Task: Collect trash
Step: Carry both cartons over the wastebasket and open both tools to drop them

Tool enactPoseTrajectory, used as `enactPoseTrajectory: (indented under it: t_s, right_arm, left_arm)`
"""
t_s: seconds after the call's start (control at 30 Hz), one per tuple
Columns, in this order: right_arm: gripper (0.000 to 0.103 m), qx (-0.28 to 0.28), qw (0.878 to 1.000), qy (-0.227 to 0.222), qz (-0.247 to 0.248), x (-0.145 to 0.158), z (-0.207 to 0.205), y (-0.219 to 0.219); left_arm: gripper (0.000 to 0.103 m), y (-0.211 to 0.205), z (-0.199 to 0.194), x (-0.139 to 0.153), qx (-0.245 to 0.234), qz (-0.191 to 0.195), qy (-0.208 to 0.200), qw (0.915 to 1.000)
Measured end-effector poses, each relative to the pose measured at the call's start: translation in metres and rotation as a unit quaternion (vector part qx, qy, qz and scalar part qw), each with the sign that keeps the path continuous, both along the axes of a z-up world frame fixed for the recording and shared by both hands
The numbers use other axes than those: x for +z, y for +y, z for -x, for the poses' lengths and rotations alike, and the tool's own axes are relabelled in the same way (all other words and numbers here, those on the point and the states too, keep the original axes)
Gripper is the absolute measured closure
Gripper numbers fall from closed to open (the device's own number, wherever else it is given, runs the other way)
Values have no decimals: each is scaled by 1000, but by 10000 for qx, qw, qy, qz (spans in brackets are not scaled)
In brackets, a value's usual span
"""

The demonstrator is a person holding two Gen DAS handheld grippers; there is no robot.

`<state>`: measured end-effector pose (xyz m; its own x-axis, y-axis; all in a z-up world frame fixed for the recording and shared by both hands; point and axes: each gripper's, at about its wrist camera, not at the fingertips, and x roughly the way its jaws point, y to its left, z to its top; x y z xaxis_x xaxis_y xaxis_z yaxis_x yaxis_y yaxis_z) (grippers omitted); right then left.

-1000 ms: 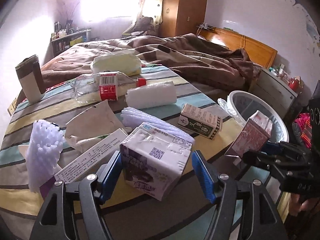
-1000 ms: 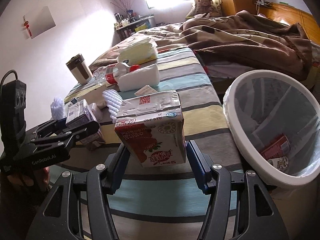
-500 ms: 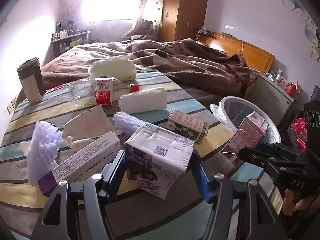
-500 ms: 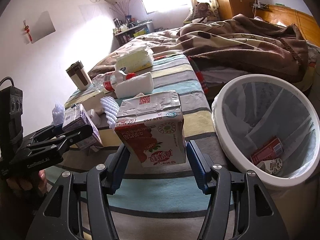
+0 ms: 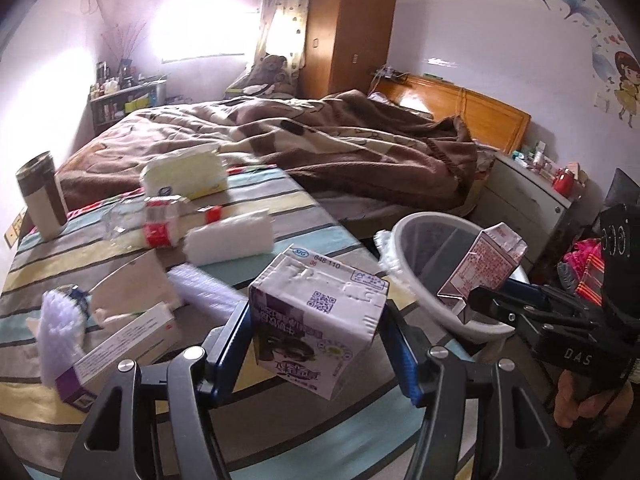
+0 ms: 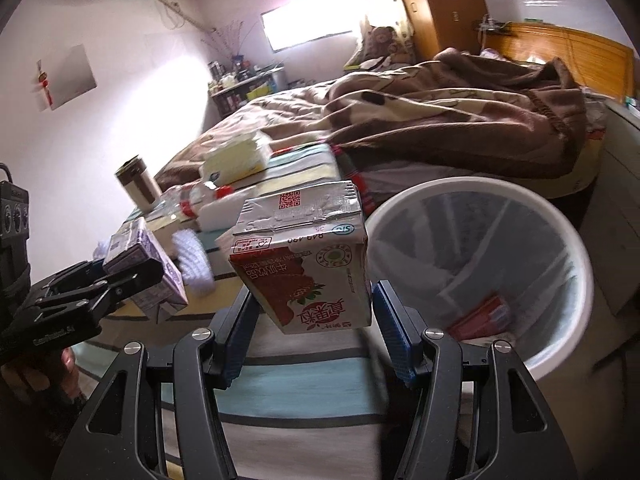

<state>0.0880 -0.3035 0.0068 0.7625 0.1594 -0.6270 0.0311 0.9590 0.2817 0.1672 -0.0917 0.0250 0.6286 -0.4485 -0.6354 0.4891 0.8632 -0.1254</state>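
Item: purple milk carton [image 5: 316, 328], dented, QR code on its top, clenched in the left claw [image 5: 316, 344], lifted off the striped counter [image 5: 280, 432] and short of the white bin [image 6: 560, 240].

Item: red strawberry carton [image 6: 304, 264], foil top, clenched in the right claw [image 6: 308, 332] beside the bin's rim, apparently for dropping in.

More trash lies on the counter beyond the bin: bottle [image 5: 160, 224], boxes.

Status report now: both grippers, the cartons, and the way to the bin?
Left gripper shut on purple carton. Right gripper shut on red carton. White bin close ahead of it, nothing between.
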Motion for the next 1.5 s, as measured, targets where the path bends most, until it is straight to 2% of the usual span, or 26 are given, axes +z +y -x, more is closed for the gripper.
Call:
enactPoseTrajectory:
  t_s: [0.43, 0.9, 1.13, 1.23, 1.27, 1.33, 1.5]
  right_arm:
    - [43, -539, 9983, 139, 183, -5, 7, -53]
    - [43, -838, 9949, 447, 341, -21, 1, -90]
    - [41, -964, 9927, 555, 460, -26, 1, -95]
    - [29, -1027, 9920, 580, 445, -27, 3, -96]
    - [28, -1037, 9921, 558, 427, -26, 4, -97]
    - [28, -1082, 9918, 518, 431, -25, 6, -96]
    - [28, -1083, 9923, 448, 407, -20, 9, -93]
  left_arm:
    - [40, -88, -1, 3, -575, 227, 110, 9980]
    - [40, -159, -9, -13, -1027, 121, 298, 9942]
    - [39, -166, -13, -14, -1071, 190, 336, 9935]
    - [37, -163, -15, -14, -1047, 255, 362, 9935]
    - [35, -161, -15, -13, -1024, 299, 361, 9936]
    - [31, -158, -15, -11, -1008, 361, 353, 9936]
    - [30, -145, -9, -4, -913, 396, 289, 9946]
